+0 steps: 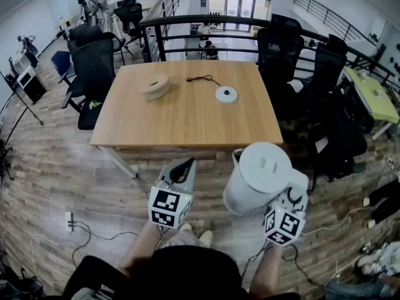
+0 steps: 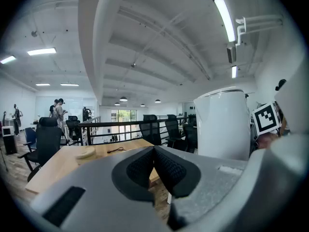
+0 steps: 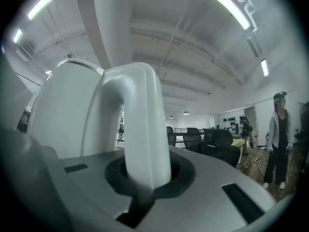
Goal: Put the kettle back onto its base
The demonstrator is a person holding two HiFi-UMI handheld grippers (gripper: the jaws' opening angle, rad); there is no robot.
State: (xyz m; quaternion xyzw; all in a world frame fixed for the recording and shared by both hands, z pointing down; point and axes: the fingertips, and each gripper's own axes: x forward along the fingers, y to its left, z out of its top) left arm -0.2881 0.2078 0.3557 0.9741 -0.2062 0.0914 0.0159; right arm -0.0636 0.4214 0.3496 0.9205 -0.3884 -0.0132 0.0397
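Note:
A white electric kettle [image 1: 257, 179] hangs in the air in front of the table's near edge, held by its handle [image 3: 140, 124] in my right gripper [image 1: 294, 195], which is shut on it. The kettle's round white base [image 1: 226, 94] lies on the wooden table [image 1: 187, 114] toward the far right, with a black cord [image 1: 201, 79] trailing from it. My left gripper [image 1: 181, 170] floats left of the kettle, shut with nothing between its pads [image 2: 164, 166]. In the left gripper view the kettle [image 2: 222, 124] stands to the right.
A beige lidded dish [image 1: 155, 86] rests on the table's far left. Black office chairs [image 1: 94, 74] stand around the table, with a black railing [image 1: 206, 30] behind. A power strip [image 1: 69, 220] lies on the wood floor at the left. People stand far back.

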